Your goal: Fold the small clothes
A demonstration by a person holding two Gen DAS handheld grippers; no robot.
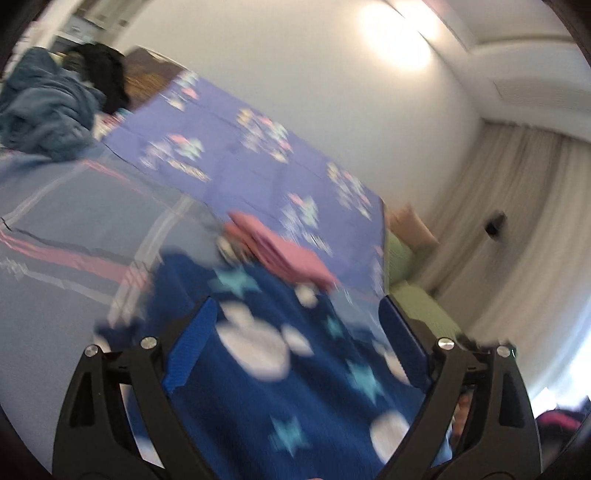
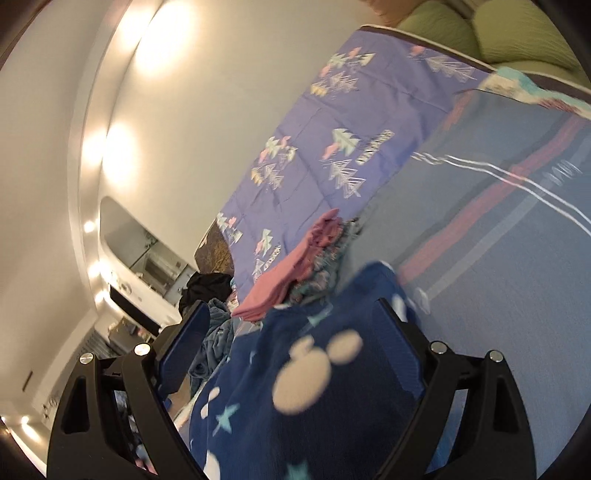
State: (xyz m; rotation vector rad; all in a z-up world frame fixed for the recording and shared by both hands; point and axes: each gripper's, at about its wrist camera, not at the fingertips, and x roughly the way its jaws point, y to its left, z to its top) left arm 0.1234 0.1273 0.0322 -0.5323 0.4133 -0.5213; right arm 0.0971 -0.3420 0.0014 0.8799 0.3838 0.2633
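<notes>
Two grippers, left gripper (image 1: 295, 332) and right gripper (image 2: 291, 332), stand wide open with ribbed blue pads, gripping nothing. Below both lies a soft navy garment (image 1: 280, 387) with stars and white blobs, on the grey-blue bedspread (image 1: 66, 229), beside folded pink cloth (image 2: 291, 266).

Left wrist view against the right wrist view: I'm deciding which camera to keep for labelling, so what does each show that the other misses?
Only the left wrist view shows the pale curtains and a dark box mounted in front of them. Only the right wrist view shows the white counter with its row of lights, off beyond the bed. Both share the navy star-print garment lying between wide-open jaws, the folded pink clothes, the purple tree-print quilt, the grey-blue striped bedspread, a blue blanket heap and green pillows.
</notes>
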